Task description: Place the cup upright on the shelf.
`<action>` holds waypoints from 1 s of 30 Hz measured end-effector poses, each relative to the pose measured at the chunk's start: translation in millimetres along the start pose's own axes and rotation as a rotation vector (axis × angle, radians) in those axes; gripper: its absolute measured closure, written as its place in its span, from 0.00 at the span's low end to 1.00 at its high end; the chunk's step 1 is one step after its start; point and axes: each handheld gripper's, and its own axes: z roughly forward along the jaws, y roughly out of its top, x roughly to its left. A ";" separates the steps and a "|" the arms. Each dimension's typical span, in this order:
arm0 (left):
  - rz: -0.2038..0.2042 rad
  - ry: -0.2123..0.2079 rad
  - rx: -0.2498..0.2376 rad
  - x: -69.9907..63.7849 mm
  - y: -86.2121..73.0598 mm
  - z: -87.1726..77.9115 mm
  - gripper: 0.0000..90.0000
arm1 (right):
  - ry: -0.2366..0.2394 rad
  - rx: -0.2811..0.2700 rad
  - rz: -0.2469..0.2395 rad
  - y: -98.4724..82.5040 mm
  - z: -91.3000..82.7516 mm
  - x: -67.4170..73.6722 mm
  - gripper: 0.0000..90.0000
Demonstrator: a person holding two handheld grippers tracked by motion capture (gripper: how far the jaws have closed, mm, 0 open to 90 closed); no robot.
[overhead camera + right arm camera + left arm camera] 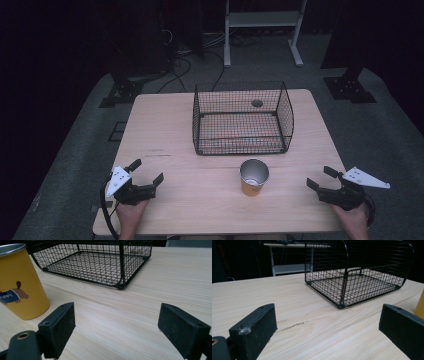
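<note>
Left gripper view: cup [420, 305] edge-cropped

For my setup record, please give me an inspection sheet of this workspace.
Surface: wooden table, a faint scuff mark on it.
Job's things: yellow cup upright, in front of the wire basket, apart from it; basket holds nothing.
Clutter: nothing seen.
Grippers: left hand-held gripper and right hand-held gripper both open, holding nothing, at the near table corners.
Cables: a black cable trails from the left one; more on the floor behind.
Surroundings: dark room, white shelf frame behind.

The yellow cup [21, 282] reads "PUPPY" on its dog picture.
</note>
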 end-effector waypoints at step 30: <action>0.006 -0.006 -0.001 -1.3 0.0 -1.0 0.01 | 0.122 0.042 -0.120 28.2 7.0 34.6 0.15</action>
